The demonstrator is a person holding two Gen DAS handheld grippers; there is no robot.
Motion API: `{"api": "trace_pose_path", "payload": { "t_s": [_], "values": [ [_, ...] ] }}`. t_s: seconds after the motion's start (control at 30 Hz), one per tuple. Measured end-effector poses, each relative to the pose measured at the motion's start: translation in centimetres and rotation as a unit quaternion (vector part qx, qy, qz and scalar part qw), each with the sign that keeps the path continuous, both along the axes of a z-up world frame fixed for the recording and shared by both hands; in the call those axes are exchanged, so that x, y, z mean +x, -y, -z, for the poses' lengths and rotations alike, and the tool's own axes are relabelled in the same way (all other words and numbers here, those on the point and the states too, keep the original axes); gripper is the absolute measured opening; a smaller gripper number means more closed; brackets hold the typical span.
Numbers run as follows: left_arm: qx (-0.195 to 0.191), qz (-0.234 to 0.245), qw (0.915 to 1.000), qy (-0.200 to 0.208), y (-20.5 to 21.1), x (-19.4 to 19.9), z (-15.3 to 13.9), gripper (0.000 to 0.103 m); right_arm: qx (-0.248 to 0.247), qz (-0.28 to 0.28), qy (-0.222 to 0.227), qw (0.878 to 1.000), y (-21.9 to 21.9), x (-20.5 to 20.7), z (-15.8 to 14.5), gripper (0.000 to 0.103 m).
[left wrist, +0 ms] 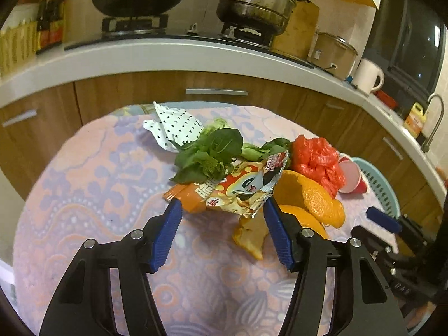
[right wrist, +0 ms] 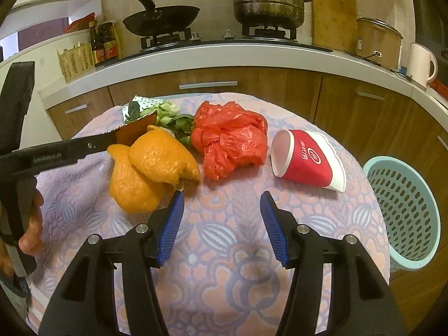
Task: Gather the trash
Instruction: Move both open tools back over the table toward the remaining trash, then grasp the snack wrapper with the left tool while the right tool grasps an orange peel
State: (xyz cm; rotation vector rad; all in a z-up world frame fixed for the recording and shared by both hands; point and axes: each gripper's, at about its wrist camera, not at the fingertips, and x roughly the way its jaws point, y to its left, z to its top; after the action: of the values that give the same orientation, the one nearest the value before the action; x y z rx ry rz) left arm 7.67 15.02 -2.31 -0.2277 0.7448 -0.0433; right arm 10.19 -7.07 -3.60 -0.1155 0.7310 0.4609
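Since all trash is on the table [right wrist: 212, 224] and none shows in the basket [right wrist: 403, 207], collection has barely begun. Left gripper [left wrist: 221, 210]: spread, snack wrapper [left wrist: 238, 190] betw. tips, not pinched. Right gripper [right wrist: 221, 204]: spread, empty, w/ clear cloth ahead. Basket sits beyond the right table edge.

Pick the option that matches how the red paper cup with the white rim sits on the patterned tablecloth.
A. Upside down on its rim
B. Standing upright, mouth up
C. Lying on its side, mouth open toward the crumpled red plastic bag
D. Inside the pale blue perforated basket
C: the red paper cup with the white rim lies tipped over, its opening facing the crumpled red plastic bag, outside the pale blue perforated basket.
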Motion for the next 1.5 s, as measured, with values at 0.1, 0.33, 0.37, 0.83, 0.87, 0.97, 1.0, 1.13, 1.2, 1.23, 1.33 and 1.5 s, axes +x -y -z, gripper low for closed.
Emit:
{"api": "trace_pose_path", "payload": {
  "t_s": [0.1, 0.33, 0.37, 0.83, 0.87, 0.97, 1.0, 1.13, 1.2, 1.23, 1.33, 1.5],
  "values": [
    [-0.003, 0.000, 1.0000, -0.007, -0.2, 0.7, 0.4, 0.051, -0.006, 0.000, 0.004, 1.000, -0.2, -0.1, 0.0, 0.056],
    [-0.017, 0.009, 0.9997, -0.012, 0.2, 2.0, 1.1, 0.016, -0.012, -0.003, 0.009, 1.000, -0.5, -0.3, 0.1, 0.057],
    [-0.016, 0.008, 0.9998, -0.008, 0.4, 2.0, 1.2, 0.009, -0.013, -0.004, 0.008, 1.000, -0.5, -0.3, 0.1, 0.057],
    [-0.042, -0.027, 0.9979, 0.040, -0.3, -3.3, -0.7, 0.003, 0.021, -0.043, -0.022, 0.999, -0.6, 0.2, -0.8, 0.057],
    [-0.049, -0.025, 0.9975, 0.044, -0.5, -3.7, -0.8, 0.003, 0.026, -0.049, -0.025, 0.998, -0.8, 0.3, -1.2, 0.057],
    [-0.057, -0.028, 0.9965, 0.054, -0.7, -4.8, -0.8, 0.003, 0.035, -0.069, -0.025, 0.997, -1.7, 0.4, -2.6, 0.057],
    [-0.061, -0.032, 0.9959, 0.058, -0.9, -5.1, -0.7, 0.003, 0.039, -0.075, -0.027, 0.996, -2.0, 0.4, -2.9, 0.057],
    [-0.077, -0.050, 0.9929, 0.076, -1.9, -5.8, -0.1, 0.003, 0.043, -0.100, -0.039, 0.993, -3.5, 0.0, -3.4, 0.038],
    [-0.087, -0.054, 0.9920, 0.075, -2.4, -6.0, 0.4, 0.003, 0.028, -0.091, -0.029, 0.995, -3.8, 0.3, -3.6, 0.035],
    [-0.092, -0.055, 0.9914, 0.075, -2.6, -6.0, 0.5, 0.003, 0.026, -0.088, -0.024, 0.995, -3.7, 0.8, -3.7, 0.034],
    [-0.090, -0.056, 0.9905, 0.088, -2.7, -6.4, 0.2, 0.003, 0.040, -0.084, -0.048, 0.995, -3.5, 3.2, -3.8, 0.034],
    [-0.086, -0.052, 0.9911, 0.087, -2.5, -6.4, 0.2, 0.003, 0.028, -0.114, -0.089, 0.989, -6.0, 5.6, -2.2, 0.034]
  ]
}}
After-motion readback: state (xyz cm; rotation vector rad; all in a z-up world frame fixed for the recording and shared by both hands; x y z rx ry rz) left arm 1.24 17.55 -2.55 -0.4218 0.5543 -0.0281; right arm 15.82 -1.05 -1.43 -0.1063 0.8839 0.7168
